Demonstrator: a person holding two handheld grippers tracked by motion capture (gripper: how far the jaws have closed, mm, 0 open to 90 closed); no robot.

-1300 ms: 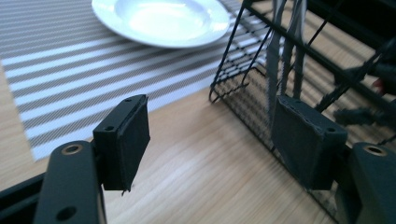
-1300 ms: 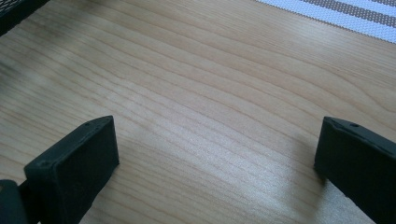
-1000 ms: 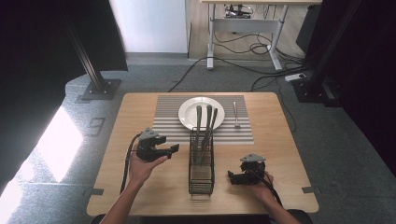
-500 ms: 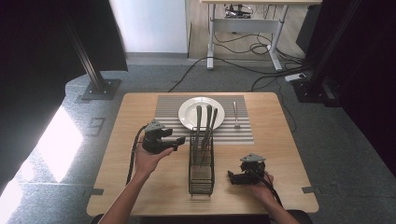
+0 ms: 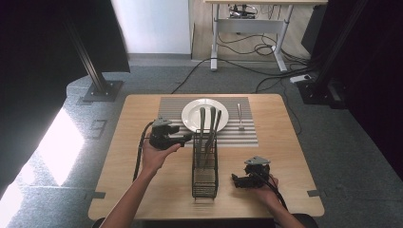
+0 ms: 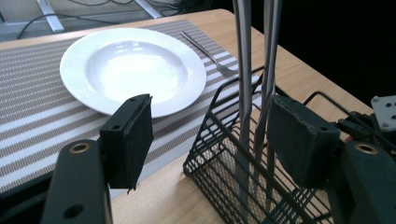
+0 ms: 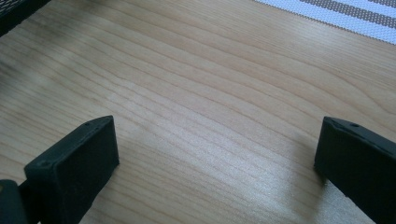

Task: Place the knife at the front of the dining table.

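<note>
High view: left hand-held gripper (image 5: 187, 138) sits at the top-left of the wire caddy (image 5: 205, 167) mid-surface, level with the three utensil handles (image 5: 209, 124) standing in it. Placemat (image 5: 171, 106) toward the far edge carries the white plate (image 5: 205, 114); fork (image 5: 240, 115) already lies on the mat right of the plate. Right hand-held gripper (image 5: 236, 179) rests low near the near edge, right of the caddy.

Left gripper view: jaws wide, nothing between them yet; utensil handles (image 6: 244, 60) rise just inside the right jaw, caddy rim (image 6: 219, 100) below.

Right gripper view: jaws wide over bare surface (image 7: 196, 107), idle.

Judgement: table-setting, step is approach to pull a utensil. Next: centre one handle between the jaws, close, lift straight up clear of the wires.
</note>
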